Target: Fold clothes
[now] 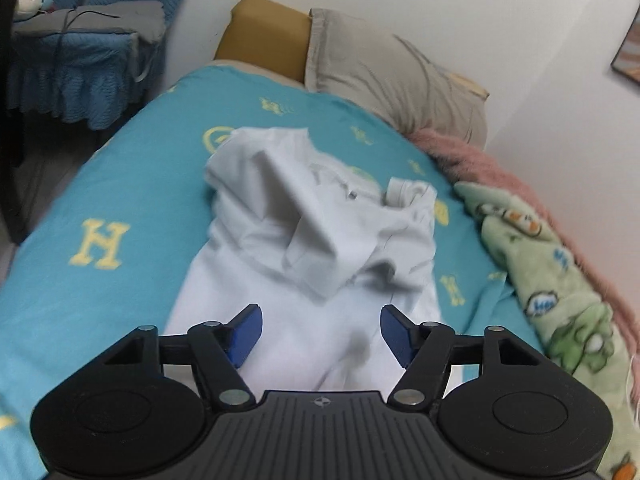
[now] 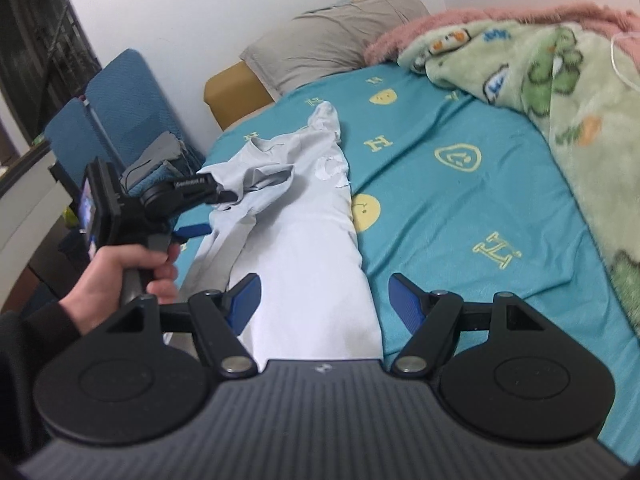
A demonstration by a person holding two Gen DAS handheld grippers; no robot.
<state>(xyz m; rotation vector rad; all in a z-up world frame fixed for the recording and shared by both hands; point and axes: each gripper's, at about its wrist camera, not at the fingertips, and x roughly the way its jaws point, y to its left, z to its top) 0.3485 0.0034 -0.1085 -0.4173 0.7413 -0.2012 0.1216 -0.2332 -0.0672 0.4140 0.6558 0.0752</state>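
A pale blue-white T-shirt (image 1: 320, 240) lies on the teal bedspread (image 1: 120, 200), its sleeves folded in over the chest and its lower part stretching toward me. My left gripper (image 1: 321, 330) is open and empty, hovering just above the shirt's lower body. In the right wrist view the same shirt (image 2: 304, 248) lies lengthwise, narrowed by the folds. My right gripper (image 2: 324, 300) is open and empty above the shirt's lower right edge. The left gripper (image 2: 200, 216) shows there at the shirt's left side, held by a hand (image 2: 120, 272).
A grey pillow (image 1: 392, 72) and mustard headboard (image 1: 264, 32) lie at the bed's far end. A green cartoon blanket (image 2: 560, 92) over a pink one (image 1: 472, 152) piles along the right side by the wall. A blue chair (image 2: 120, 104) with grey clothes stands left of the bed.
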